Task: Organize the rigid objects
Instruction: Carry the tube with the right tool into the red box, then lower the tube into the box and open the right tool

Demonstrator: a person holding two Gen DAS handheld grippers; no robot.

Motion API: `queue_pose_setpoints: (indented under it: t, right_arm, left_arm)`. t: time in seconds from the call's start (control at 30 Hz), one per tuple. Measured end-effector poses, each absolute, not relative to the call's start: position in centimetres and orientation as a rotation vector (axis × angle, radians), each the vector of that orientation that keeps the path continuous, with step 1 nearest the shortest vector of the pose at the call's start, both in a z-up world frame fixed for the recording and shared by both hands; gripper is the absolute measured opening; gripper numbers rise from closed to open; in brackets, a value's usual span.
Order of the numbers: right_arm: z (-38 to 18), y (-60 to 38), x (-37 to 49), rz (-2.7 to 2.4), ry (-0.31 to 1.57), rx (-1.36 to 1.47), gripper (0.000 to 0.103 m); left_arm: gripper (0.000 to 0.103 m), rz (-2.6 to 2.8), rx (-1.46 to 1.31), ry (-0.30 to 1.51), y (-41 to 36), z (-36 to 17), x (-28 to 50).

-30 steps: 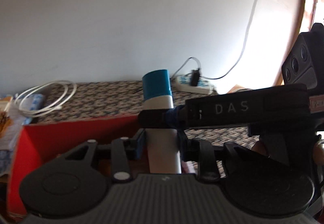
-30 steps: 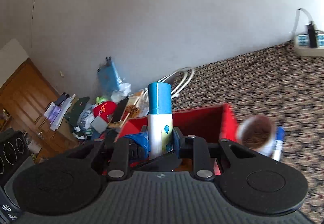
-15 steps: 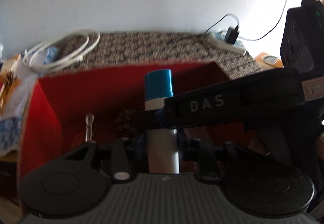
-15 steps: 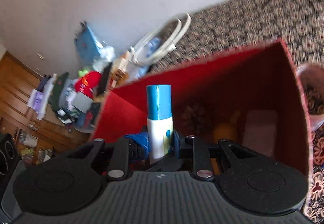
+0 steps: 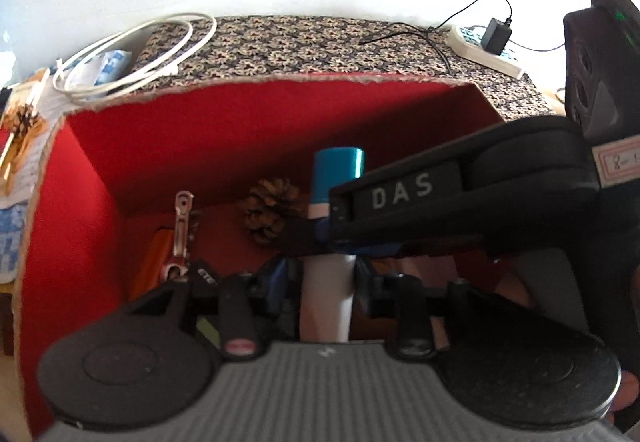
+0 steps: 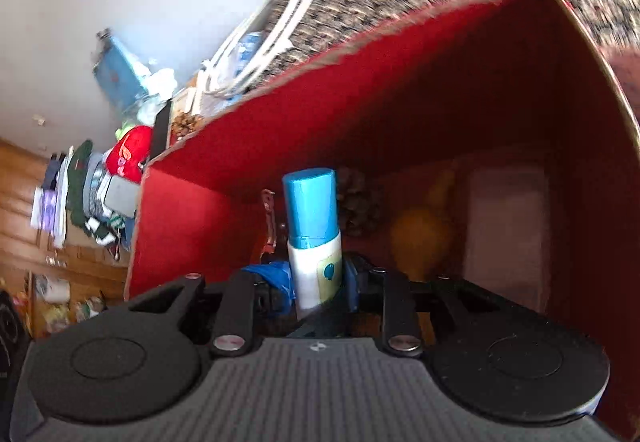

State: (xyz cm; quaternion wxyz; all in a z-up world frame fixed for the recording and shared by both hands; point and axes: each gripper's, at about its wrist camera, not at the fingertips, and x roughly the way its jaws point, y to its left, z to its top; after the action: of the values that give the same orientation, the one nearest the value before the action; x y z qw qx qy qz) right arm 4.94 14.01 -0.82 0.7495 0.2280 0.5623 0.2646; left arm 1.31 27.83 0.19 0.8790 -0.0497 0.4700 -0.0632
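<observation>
Both tongs, left and right, reach down into the red box, each clenched on the blue-capped bottle.

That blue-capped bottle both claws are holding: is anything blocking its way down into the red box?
Partly. Below the blue-capped bottle, the red box already holds a pinecone, a metal tool and a yellow object. The floor directly beneath is hidden.

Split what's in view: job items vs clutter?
Job:
- blue-capped white bottle, gripped by left gripper and right gripper
- red box
- pine cone, in the box
- metal tool, in the box

Clutter:
- coiled white cable
- power strip with black adapter
- patterned cloth
</observation>
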Motion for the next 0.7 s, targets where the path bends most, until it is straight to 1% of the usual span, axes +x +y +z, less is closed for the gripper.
queue_pose_setpoints:
  t: [0.13, 0.2, 0.27, 0.43, 0.6, 0.7]
  right_arm:
    - [-0.84, 13.70, 4.80, 0.573, 1.232, 0.527, 0.010]
    - [-0.87, 13.57, 4.84, 0.568, 1.229, 0.539, 0.012]
    - [-0.94, 13.24, 4.82, 0.546, 1.225, 0.557, 0.013]
    - [-0.70, 12.89, 4.69, 0.527, 1.178, 0.574, 0.013]
    - [-1.05, 13.15, 5.05, 0.523, 1.199, 0.583, 0.014]
    - [-0.65, 13.42, 4.87, 0.549, 1.167, 0.563, 0.014]
  left_arm:
    - [0.039, -0.111, -0.095, 0.975, 27.75, 0.22, 1.27]
    - [0.042, -0.107, -0.101, 0.972, 27.83, 0.32, 1.23]
    - [0.048, -0.106, -0.111, 0.965, 28.02, 0.41, 1.20]
    - [0.049, -0.104, -0.114, 0.963, 28.09, 0.45, 1.30]
    - [0.049, -0.104, -0.116, 0.963, 28.19, 0.39, 1.35]
    - [0.050, -0.104, -0.117, 0.960, 28.23, 0.38, 1.36]
